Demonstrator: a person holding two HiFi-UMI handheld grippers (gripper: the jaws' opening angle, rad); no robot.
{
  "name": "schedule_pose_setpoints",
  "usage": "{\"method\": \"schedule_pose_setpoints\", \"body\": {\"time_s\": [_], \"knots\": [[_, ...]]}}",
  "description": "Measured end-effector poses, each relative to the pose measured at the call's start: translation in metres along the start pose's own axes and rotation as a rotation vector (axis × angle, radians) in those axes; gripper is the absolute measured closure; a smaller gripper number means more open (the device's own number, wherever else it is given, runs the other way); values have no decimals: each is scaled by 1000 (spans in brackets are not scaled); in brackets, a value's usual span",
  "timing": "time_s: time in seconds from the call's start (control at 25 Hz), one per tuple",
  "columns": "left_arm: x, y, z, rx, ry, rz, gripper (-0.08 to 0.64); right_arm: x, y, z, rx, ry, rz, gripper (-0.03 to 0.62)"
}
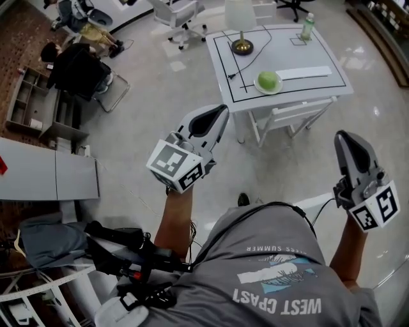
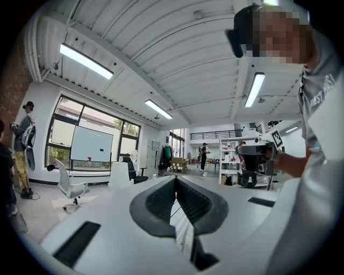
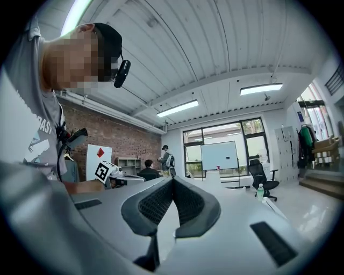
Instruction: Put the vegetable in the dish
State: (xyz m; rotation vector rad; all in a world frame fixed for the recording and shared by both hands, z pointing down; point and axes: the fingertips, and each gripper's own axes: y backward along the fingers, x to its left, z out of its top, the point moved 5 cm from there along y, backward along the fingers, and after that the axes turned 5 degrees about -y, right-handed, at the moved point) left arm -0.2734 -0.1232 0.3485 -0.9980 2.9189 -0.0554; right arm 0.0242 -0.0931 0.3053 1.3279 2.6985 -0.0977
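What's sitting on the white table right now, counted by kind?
table lamp with white shade and brass base: 1
round green vegetable: 1
pale green round dish: 1
clear plastic bottle with green cap: 1
long flat white strip: 1
Total: 5

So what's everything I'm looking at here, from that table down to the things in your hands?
table: one, white, top of the head view
dish: one, pale green, near the table's front edge
vegetable: one, green, round, in the dish
lamp: one, white shade, brass base, table's left
bottle: one, greenish, table's far corner
seated person: one, dark clothes, upper left
left tool: one, white, shut, empty
right tool: one, white, shut, empty
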Motion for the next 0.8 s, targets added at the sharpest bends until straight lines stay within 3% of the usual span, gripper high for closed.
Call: {"method": "schedule_pose_setpoints", "body": {"time_s": [0.4, 0.8], "knots": [[-93, 20, 8, 6, -18, -16, 552, 26, 86, -11, 24, 11, -11, 586], [-259, 26, 10, 21, -37, -80, 552, 48, 256, -18, 47, 18, -62, 586]]}}
